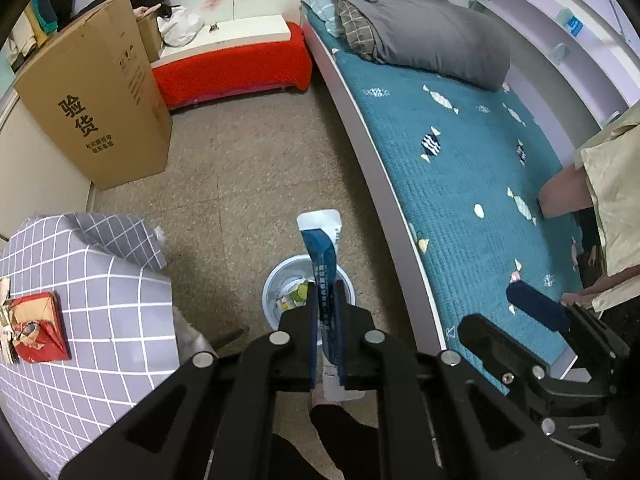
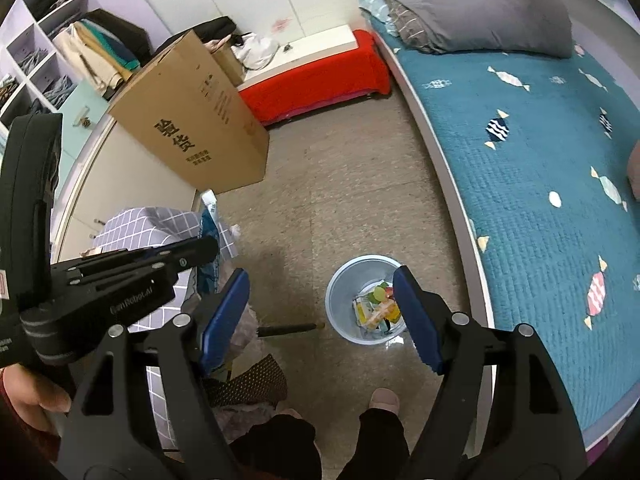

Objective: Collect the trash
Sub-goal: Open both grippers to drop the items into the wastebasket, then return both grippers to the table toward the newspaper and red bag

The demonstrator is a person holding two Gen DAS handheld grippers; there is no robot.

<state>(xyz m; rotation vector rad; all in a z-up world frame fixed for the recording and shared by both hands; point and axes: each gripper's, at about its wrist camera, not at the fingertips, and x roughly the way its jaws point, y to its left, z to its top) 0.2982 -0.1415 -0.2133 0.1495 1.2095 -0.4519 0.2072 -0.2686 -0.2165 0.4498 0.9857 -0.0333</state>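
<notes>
A flattened blue-and-white tube (image 1: 320, 236) stands upright between the pads of my left gripper (image 1: 325, 292), which is shut on its lower half. Right below it on the floor is a pale blue bin (image 1: 269, 285) with wrappers inside. In the right wrist view the bin (image 2: 340, 280) lies between and beyond the fingers of my right gripper (image 2: 320, 278), which stands wide open with nothing in it. My left gripper (image 2: 208, 250) with the tube (image 2: 210, 216) shows at the left there. A torn red packet (image 1: 38, 326) lies on the grid-patterned cloth (image 1: 100, 320).
A tall cardboard box (image 1: 96, 108) stands against the left wall, with a red-covered bench (image 1: 236, 68) behind. The bed with the teal cover (image 1: 460, 152) runs along the right. A black stick (image 2: 288, 328) lies on the floor by the bin. The person's feet (image 2: 384, 400) are near.
</notes>
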